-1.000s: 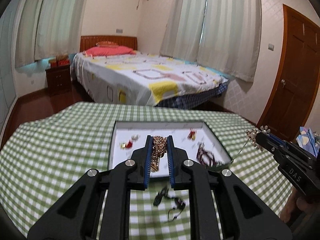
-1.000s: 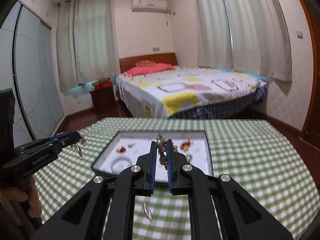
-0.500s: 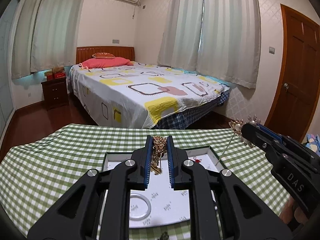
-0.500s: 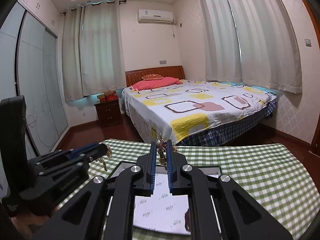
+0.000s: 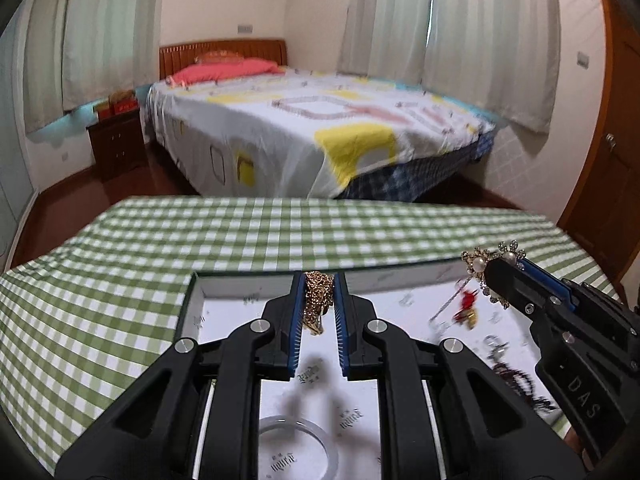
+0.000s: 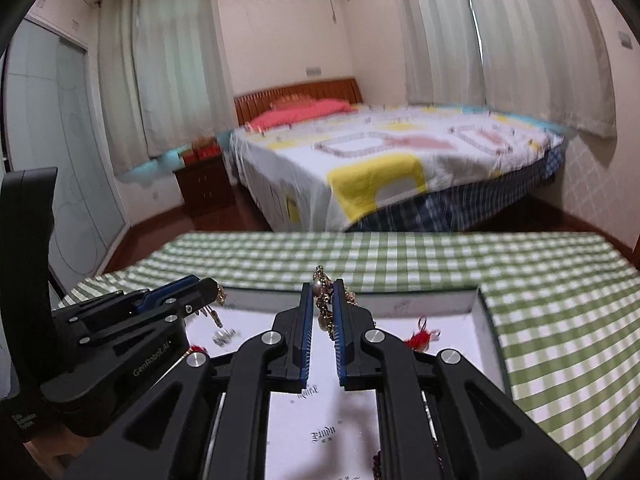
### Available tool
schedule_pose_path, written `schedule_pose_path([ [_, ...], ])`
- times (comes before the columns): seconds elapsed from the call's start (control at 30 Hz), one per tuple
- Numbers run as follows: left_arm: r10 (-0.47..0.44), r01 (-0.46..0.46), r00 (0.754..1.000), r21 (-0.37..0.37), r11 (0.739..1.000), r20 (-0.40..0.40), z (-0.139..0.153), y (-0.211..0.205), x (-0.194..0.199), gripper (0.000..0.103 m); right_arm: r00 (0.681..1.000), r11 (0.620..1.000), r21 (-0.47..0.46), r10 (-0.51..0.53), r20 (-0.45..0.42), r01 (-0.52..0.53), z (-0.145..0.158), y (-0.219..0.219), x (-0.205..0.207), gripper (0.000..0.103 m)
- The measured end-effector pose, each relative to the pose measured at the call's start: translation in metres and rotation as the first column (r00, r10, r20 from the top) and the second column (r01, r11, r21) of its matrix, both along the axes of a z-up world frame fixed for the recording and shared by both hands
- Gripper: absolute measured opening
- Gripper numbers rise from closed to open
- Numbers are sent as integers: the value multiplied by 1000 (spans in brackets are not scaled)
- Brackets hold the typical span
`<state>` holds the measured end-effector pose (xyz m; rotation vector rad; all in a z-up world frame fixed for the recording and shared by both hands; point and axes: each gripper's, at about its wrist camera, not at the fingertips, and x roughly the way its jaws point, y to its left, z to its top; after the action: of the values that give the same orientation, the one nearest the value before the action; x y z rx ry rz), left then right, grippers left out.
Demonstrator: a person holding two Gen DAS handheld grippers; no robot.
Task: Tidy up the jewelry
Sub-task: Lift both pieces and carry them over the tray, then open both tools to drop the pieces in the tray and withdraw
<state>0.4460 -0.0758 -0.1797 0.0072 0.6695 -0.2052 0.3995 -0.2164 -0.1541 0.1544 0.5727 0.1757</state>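
Observation:
My left gripper (image 5: pixel 319 280) is shut on a gold chain (image 5: pixel 318 300) and holds it above the white-lined jewelry box (image 5: pixel 192 304). My right gripper (image 6: pixel 323 286) is shut on a gold and pearl flower brooch (image 6: pixel 324 304) over the same box (image 6: pixel 478 300); it also shows in the left wrist view (image 5: pixel 496 272) at the right. The box holds a clear bangle (image 5: pixel 298 448), red charms (image 5: pixel 466 304) (image 6: pixel 422 338) and a dark bead bracelet (image 5: pixel 516 380). The left gripper appears at the left of the right wrist view (image 6: pixel 212 292).
The box lies on a table with a green checked cloth (image 5: pixel 100 280). A bed (image 5: pixel 320 132) stands beyond the table, with a nightstand (image 5: pixel 116 144) to its left and a brown door (image 5: pixel 616 160) at the right.
Both grippers have come down and forward over the box with their jewelry still held. The box now fills the lower part of both views.

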Motion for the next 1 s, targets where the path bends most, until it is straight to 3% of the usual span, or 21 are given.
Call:
schedule_pose_path([
  [0.17,6,-4,996,21,1000,-91,-20,-1,16,15,996,1000,-13,7,-91,-9,-19,5,17,10],
  [0.27,14,-11,995,33,999,-101,-25,-2,20,17,991,1000,-26,-1,-133,-3,-25,7,22,11],
  [0.33,19,-16,995,32,999,-102,-26,-1,21,35,991,1000,-25,1,-137,-5,-25,7,23,13],
  [0.4,21,-18,995,31,999,-100,-25,-1,21,42,990,999,-32,4,-138,-8,-25,8,22,14],
  [0.43,19,-16,995,30,999,-99,-25,-1,21,44,990,999,-36,5,-143,-10,-26,7,24,18],
  [0.47,19,-16,995,31,999,-98,-24,-1,21,45,989,999,-37,6,-145,-12,-27,8,23,30],
  [0.53,23,-20,995,29,999,-92,-23,0,20,50,992,999,-40,3,-130,-8,-25,8,22,41],
  [0.7,23,-23,999,-1,1000,-41,-5,5,2,50,996,999,-44,-5,-86,2,-10,6,10,41],
  [1.0,26,-25,996,-23,999,86,43,18,-64,55,999,999,-40,-16,37,17,35,5,-50,41],
])
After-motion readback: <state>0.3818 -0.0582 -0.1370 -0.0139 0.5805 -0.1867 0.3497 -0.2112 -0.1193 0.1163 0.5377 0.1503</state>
